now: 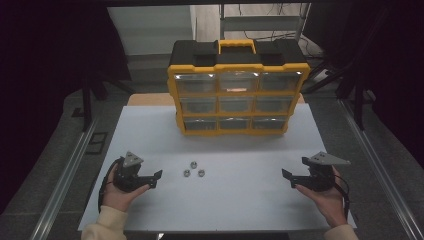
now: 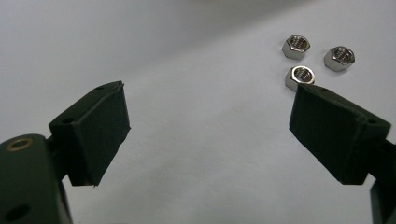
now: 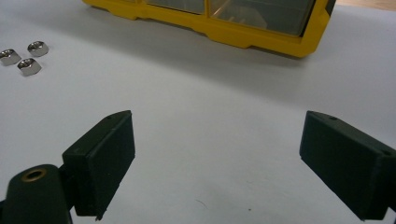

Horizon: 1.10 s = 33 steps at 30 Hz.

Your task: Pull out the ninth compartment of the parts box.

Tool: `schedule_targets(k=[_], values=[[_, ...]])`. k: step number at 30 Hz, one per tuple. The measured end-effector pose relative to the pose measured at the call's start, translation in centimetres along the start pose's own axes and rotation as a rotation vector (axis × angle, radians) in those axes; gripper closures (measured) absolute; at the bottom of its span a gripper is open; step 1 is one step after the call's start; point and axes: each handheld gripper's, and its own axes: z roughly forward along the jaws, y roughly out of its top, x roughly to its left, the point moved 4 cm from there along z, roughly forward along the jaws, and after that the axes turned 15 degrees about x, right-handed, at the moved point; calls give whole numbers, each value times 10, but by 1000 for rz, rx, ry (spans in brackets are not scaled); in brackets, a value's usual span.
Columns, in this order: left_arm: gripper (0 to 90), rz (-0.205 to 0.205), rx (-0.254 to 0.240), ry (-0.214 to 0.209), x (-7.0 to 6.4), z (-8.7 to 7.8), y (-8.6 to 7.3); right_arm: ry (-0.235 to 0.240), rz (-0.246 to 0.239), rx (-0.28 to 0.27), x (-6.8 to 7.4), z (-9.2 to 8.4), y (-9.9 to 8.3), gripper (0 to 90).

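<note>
Three small steel hex nuts [image 1: 193,170] lie in a loose triangle on the white table [image 1: 240,205], near its middle and a little toward the person's left, each resting flat with its threaded bore facing up and its faces catching the light. In the left gripper view the same nuts [image 2: 317,58] sit close together but apart from one another, the nearest one just beyond the tip of one black jaw. The left gripper [image 1: 155,178], gripped in the person's left hand [image 1: 117,192], rests low over the table just left of the nuts, its jaws spread wide and holding nothing, pointed toward the table's centre. The right gripper [image 1: 287,177], held in the right hand [image 1: 327,197], sits well apart from the nuts on the far right, aimed inward, its jaws likewise spread and empty; in its own view the nuts [image 3: 23,56] appear far off at the upper left. Behind, at the table's far edge, stands a yellow and black parts organizer [image 1: 237,95] with clear-fronted drawers in three rows and a yellow carry handle [image 1: 237,46].
</note>
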Motion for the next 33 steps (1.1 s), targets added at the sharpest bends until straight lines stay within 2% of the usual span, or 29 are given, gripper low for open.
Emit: schedule_targets(k=[23, 33], values=[[129, 3, 6, 0, 0, 1, 0, 4, -4, 7, 18, 15, 12, 117], [131, 6, 12, 1, 1, 2, 0, -12, 2, 5, 16, 20, 16, 121]])
